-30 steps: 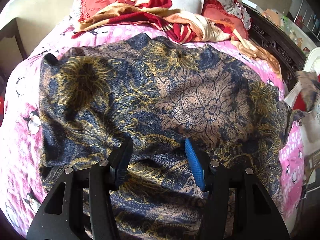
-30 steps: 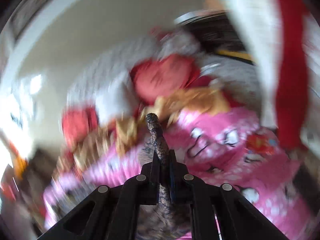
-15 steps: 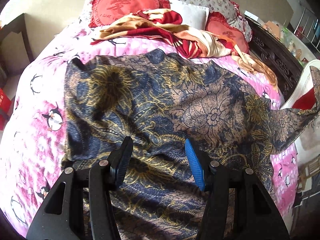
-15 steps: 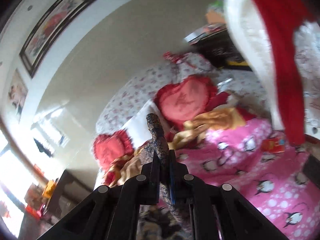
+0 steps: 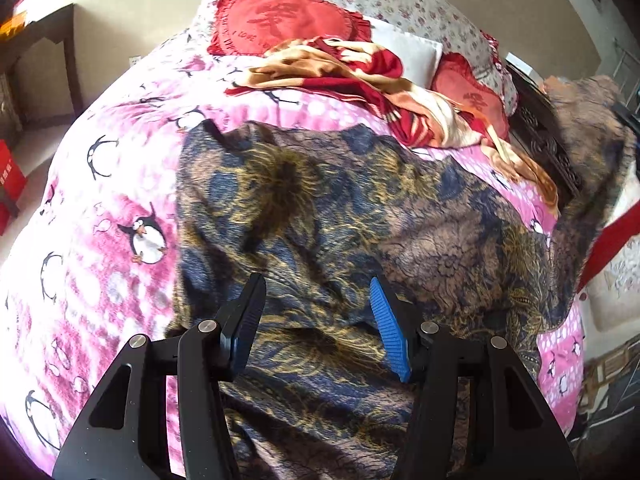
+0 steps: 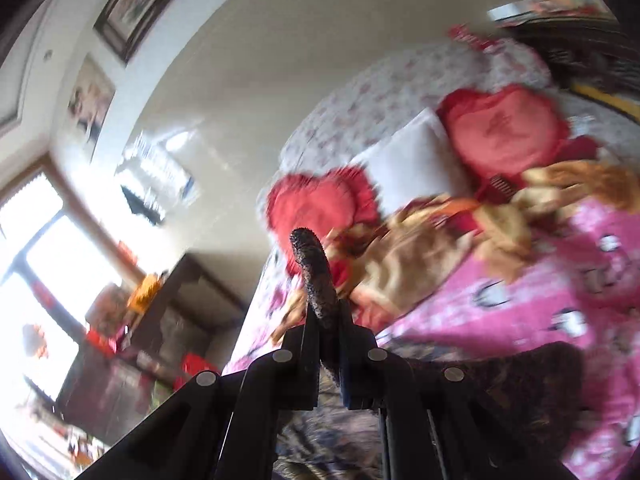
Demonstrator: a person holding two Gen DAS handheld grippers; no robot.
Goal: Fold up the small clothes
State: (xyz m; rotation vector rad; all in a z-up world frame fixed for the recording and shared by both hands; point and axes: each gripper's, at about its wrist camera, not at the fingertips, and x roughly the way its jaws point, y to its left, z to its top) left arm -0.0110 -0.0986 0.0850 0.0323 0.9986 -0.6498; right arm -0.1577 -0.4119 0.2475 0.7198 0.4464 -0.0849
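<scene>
A dark blue, gold-patterned cloth (image 5: 340, 216) lies spread over the pink penguin bedspread (image 5: 100, 208). My left gripper (image 5: 316, 312) is open just above its near part, holding nothing. The cloth's right corner (image 5: 588, 128) is lifted high at the right edge of the left wrist view. My right gripper (image 6: 326, 316) is shut on that corner; a dark rolled bit of the cloth (image 6: 314, 272) sticks up between its fingers, and more cloth (image 6: 520, 384) hangs below.
Red heart cushions (image 5: 280, 20), a white pillow (image 5: 404, 48) and a red and tan blanket (image 5: 360, 76) lie at the bed's head. A dark carved bed frame (image 5: 548, 148) runs along the right. A dark wooden table (image 5: 44, 52) stands at the left.
My right gripper has lifted the cloth's right corner higher and swung it toward the bed's head. The left wrist view has shifted, showing more bedspread at the left.
</scene>
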